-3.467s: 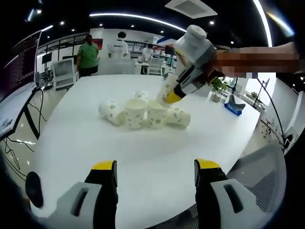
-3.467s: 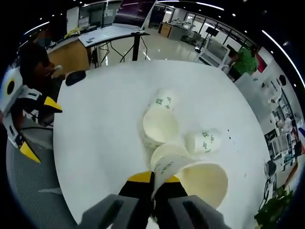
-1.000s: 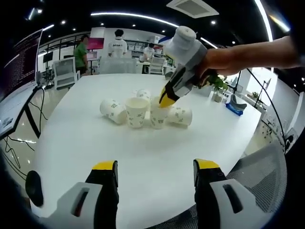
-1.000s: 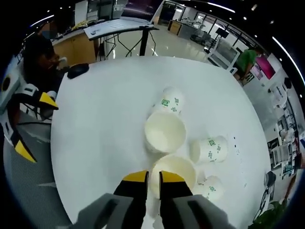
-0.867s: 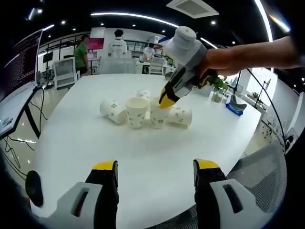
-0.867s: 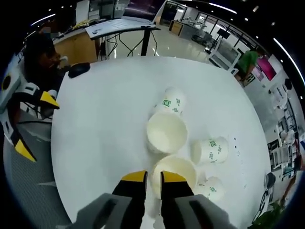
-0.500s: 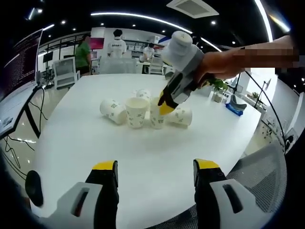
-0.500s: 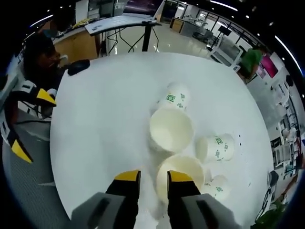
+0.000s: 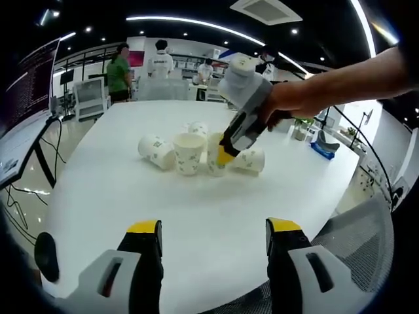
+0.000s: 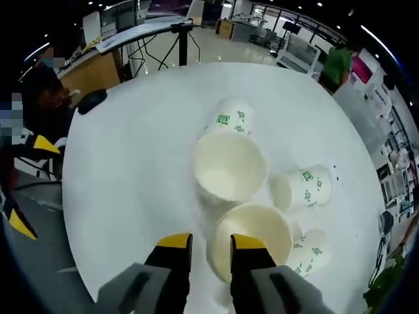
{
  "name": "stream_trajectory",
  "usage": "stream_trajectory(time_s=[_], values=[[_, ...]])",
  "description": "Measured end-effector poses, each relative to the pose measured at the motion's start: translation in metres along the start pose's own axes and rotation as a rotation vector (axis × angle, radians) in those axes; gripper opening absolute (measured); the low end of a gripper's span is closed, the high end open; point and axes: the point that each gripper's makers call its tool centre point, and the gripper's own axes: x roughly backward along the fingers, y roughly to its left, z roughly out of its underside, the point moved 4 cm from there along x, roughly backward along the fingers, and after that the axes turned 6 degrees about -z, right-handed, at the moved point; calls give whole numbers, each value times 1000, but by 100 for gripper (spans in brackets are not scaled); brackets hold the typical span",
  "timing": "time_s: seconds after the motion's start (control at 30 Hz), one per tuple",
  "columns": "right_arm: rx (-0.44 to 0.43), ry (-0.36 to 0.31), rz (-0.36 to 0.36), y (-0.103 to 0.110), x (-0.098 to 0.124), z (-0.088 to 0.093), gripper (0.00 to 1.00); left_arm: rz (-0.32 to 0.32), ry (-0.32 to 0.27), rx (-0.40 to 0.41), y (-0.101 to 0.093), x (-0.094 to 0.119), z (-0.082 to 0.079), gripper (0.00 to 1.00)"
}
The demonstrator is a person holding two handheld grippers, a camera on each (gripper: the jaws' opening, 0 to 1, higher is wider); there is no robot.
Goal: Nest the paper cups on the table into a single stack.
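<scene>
The right hand-held gripper, jaws slightly spread and gripping nothing, is hovering beside an upright white paper cup among loose cups on the round white bench; the left hand-held gripper is waiting wide open, well back.

The right tool has let go of its paper cup, now nested in the upright cup, its jaws parted.
</scene>
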Motion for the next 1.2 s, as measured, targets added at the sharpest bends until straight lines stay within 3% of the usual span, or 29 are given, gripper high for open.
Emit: stream_trajectory(time_s=[0.17,0.5,0.9,1.2], values=[[32,9,-11,2,-2,0,0,1,3,1,0,0,1,63],[93,16,-31,12,-2,-1,0,3,9,-1,-1,0,1,62],[268,53,-47,49,0,-9,0,3,11,-3,-1,-1,1,62],[323,70,-62,65,-5,-11,0,3,9,-2,-1,-1,0,62]])
